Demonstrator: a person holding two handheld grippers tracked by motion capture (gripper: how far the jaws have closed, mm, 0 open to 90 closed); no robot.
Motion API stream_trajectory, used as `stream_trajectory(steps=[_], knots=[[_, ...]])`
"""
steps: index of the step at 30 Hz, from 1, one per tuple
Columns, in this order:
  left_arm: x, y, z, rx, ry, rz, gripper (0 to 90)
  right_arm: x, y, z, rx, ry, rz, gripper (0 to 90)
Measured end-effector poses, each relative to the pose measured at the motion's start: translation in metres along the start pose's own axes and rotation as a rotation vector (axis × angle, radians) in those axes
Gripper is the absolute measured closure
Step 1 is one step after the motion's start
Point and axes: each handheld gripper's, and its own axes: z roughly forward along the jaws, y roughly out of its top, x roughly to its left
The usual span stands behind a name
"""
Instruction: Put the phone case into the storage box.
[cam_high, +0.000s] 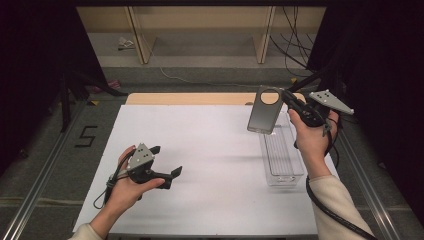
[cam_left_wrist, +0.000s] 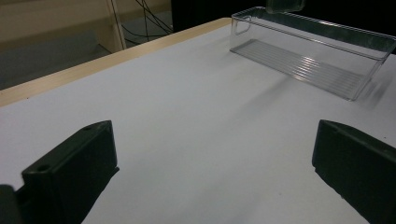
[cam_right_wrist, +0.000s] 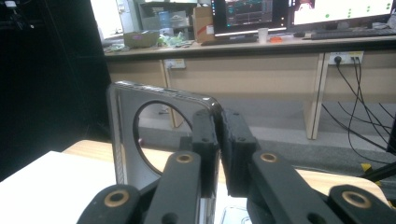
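- At about two o'clock over the counter (cam_high: 165, 130), the right gripper (cam_high: 284, 98) is held up in the air, its jaws clamped on one edge of a phone case (cam_high: 265, 109).
- Seen in the right gripper view, the two black jaws pinch the case's thin rim near its top corner, with almost no gap between them.
- That phone case (cam_right_wrist: 140, 135) is a flat, dark grey rectangle with rounded corners and a large round cut-out near its upper end; its edge looks smooth and slightly glossy.
- It hangs tilted above the far end of a clear plastic bin (cam_high: 281, 155), apart from it.
- This bin (cam_left_wrist: 308, 51) is long, narrow and transparent, with a ribbed floor and straight walls; it stands on the counter at three o'clock.
- Down at seven o'clock, the left gripper (cam_high: 167, 162) rests low over the counter in the person's hand, jaws spread wide with nothing between them.
- Its blocky, matt black jaws frame bare surface in the left gripper view.
- White and smooth, the counter has a pale wooden strip along its far edge.
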Motion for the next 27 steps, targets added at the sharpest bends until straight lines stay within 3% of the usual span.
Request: stream_trajectory(steps=[27], knots=[[0.001,0.000,0.000,0.001,0.001,0.000,0.0,-0.019,0.001,0.004,0.006,-0.075,-0.046,85.5]])
